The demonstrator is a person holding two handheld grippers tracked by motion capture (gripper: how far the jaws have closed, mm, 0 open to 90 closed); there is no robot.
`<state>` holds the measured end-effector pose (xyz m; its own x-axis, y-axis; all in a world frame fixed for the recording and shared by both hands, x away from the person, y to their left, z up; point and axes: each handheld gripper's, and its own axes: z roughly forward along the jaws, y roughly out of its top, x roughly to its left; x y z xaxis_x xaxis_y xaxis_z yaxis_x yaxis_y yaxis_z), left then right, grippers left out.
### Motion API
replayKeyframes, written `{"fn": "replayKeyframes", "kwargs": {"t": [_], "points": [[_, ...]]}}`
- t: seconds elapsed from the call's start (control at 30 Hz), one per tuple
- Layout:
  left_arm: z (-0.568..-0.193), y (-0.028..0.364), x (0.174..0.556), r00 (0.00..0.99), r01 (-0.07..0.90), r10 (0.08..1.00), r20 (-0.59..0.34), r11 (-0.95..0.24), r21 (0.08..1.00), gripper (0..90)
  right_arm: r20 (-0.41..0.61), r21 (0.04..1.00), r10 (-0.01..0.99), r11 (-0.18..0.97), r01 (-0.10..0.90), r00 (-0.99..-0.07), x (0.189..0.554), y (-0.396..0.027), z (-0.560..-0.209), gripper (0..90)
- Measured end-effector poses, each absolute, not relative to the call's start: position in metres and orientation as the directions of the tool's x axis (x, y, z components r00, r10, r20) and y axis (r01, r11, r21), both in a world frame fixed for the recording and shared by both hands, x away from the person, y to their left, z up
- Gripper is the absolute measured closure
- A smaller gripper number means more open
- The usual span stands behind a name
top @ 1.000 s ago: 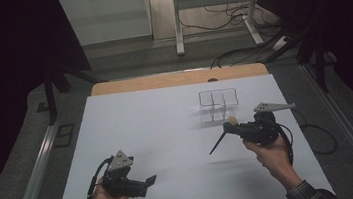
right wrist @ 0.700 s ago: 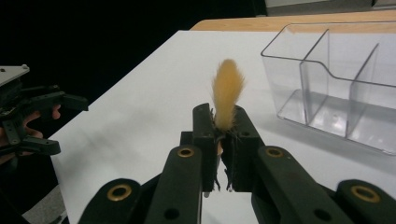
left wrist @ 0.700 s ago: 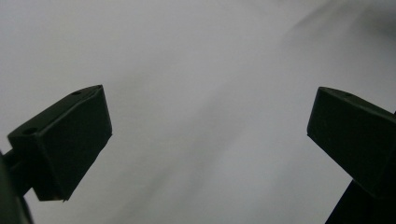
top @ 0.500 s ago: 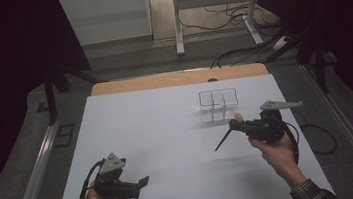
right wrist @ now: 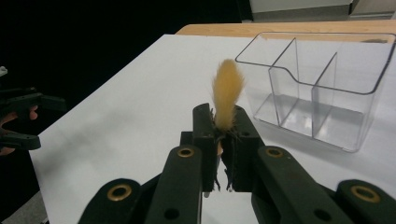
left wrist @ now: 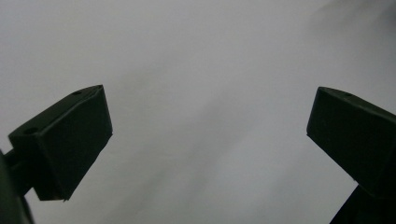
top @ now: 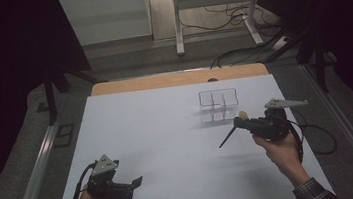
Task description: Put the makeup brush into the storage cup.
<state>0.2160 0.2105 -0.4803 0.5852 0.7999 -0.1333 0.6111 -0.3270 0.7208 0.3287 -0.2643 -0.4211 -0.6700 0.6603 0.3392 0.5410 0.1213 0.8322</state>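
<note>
The high view shows two hands at a white surface (top: pixel 168 130), each holding a black tool. The right tool (top: pixel 240 122) is held above the surface and its two jaws are shut tight on a brush (top: pixel 230 134). The brush has a thin dark handle that sticks out past the tool, slanting down toward the left tool, and its tip hangs just over the surface. The soft tan hair of the brush pokes out on the other side of the jaws. Just behind the right tool stands a clear box (top: pixel 219 105) with three little rooms inside, and the rooms have nothing in them. The box and the brush are near each other but do not touch. In the right gripper view the jaws press on the brush (right wrist: pixel 227 100) right where the hair starts, and the hair stands up above them with the clear box (right wrist: pixel 322 88) a bit off to one side. The left tool (top: pixel 136 182) is low over the near edge of the surface, well apart from the right tool. In the left gripper view its two jaws stand wide apart with only the bare white surface (left wrist: pixel 210 116) between them.
</note>
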Motion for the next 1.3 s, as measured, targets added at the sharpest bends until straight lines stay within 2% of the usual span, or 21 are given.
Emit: {"fn": "replayKeyframes", "kwargs": {"t": [1.3], "points": [[-0.486, 0.237, 0.207, 0.526, 0.643, 0.841, -0.128, -0.295, 0.707, 0.7, 0.303, 0.863, 0.728, 0.064, 0.501, -0.615, 0.343, -0.298, -0.412, 83.8]]}}
